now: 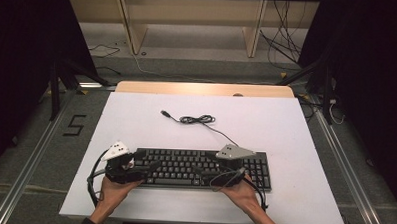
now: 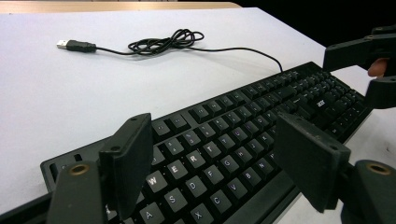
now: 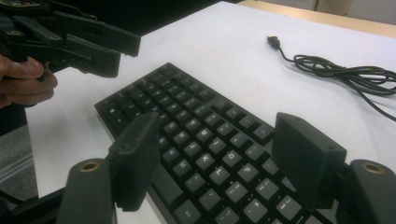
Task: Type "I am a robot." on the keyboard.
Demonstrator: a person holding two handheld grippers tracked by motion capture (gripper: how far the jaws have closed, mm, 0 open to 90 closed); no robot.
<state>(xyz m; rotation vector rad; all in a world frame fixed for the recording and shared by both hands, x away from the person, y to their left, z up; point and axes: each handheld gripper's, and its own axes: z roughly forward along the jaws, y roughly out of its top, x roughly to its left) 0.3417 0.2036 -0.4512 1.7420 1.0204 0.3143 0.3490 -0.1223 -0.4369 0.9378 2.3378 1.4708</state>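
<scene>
Both grippers sit at the near edge of the keyboard, hands coming in from below. Left gripper is over the keyboard's left end, jaws spread wide with nothing between them, letter keys under the gap. Right gripper is over the right-of-centre keys, jaws likewise wide apart and gripping nothing. Keyboard lies flat near the front of the white table, long axis running left to right, spanning between both hands. Each gripper is already above its own end, so neither is clearly nearer; a grab at the ends probably means moving outward along that axis. Beyond the keyboard, its cable runs from the back edge to a loose coil, with the USB plug just past and left. Nothing blocks the keyboard; only the cable trails behind.
</scene>
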